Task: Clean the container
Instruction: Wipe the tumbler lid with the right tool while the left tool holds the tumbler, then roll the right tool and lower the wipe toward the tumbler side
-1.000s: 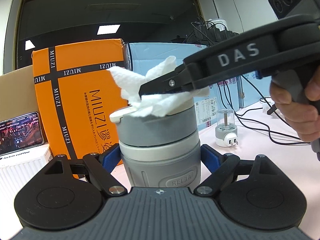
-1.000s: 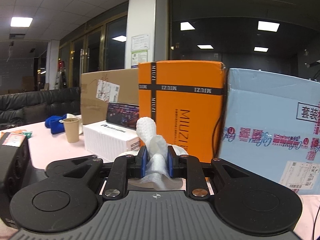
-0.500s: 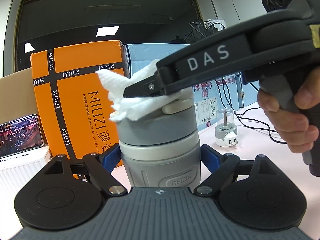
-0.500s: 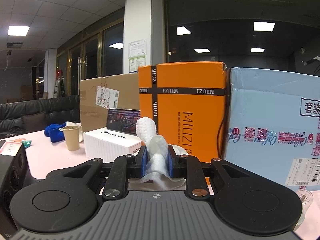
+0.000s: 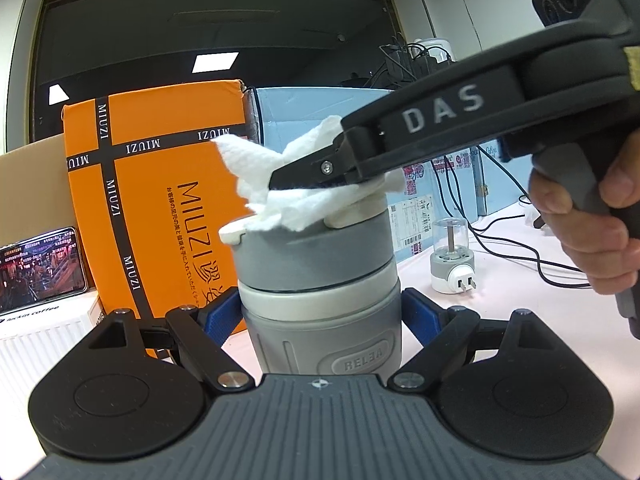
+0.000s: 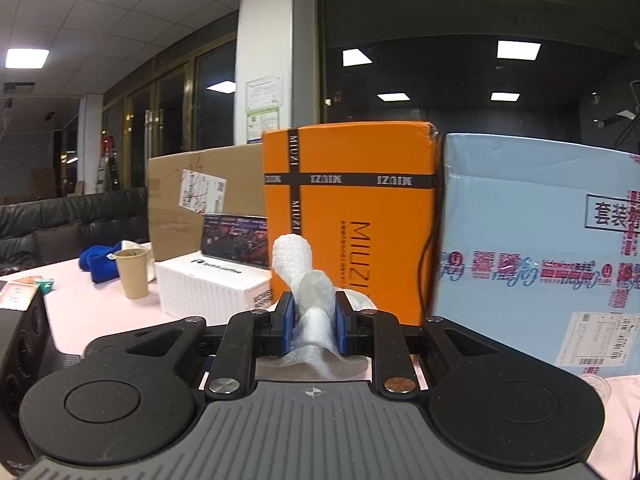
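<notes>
While our left gripper [image 5: 320, 316] clamps the upright grey container [image 5: 320, 304] on the table [image 5: 520, 280] by its sides, our right gripper [image 6: 313, 322] — pinching the white paper towel [image 5: 296, 184] — lies across the lid [image 5: 312, 252], the towel touching it from above.

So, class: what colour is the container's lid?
Darker grey lid on a light grey body; clearest in the left wrist view.

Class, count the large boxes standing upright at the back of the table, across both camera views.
3: a brown cardboard box on the left, an orange MIUZI box in the middle, and a pale blue printed box on the right. Others may be hidden behind them.
</notes>
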Demonstrator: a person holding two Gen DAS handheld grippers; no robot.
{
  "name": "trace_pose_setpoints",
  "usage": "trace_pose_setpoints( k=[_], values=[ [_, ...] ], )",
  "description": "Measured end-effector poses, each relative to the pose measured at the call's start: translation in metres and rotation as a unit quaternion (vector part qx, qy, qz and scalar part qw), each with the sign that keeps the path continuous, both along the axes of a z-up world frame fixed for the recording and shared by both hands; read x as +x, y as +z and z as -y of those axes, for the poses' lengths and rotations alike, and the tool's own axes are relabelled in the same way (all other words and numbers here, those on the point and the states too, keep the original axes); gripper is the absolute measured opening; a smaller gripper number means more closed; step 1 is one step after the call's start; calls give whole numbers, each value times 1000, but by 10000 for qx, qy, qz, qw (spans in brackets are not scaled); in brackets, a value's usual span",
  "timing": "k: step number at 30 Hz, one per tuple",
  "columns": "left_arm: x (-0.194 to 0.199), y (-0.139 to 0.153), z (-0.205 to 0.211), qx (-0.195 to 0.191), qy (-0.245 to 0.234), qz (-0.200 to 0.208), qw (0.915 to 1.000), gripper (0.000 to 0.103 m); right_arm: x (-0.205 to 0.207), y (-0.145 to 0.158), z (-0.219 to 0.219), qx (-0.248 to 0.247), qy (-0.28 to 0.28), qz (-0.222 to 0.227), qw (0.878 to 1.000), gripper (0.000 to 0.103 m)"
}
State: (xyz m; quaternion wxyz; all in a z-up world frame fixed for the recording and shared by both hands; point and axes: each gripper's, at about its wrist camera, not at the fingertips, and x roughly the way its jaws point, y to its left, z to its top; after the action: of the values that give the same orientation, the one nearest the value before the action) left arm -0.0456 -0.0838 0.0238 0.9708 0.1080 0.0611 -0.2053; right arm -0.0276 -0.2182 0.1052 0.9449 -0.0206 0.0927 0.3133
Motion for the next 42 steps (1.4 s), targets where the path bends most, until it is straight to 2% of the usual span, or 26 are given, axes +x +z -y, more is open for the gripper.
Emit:
trace_pose_setpoints(
  k=[9, 24, 38, 42],
  values=[
    [1, 0, 0, 11, -5, 15, 10000, 83, -5, -4, -7, 135, 344, -11, 9993, 19],
    [4, 1, -4, -39, -13, -18, 10000, 83, -4, -11, 26, 539, -372, -33, 9979, 19],
    [10, 3, -6, -71, -5, -47, 10000, 83, -21, -26, 51, 1254, -478, -253, 9906, 19],
    [11, 4, -8, -146, 9, -103, 9998, 83, -20, -34, 57, 1538, -483, -502, 9856, 19]
  ],
)
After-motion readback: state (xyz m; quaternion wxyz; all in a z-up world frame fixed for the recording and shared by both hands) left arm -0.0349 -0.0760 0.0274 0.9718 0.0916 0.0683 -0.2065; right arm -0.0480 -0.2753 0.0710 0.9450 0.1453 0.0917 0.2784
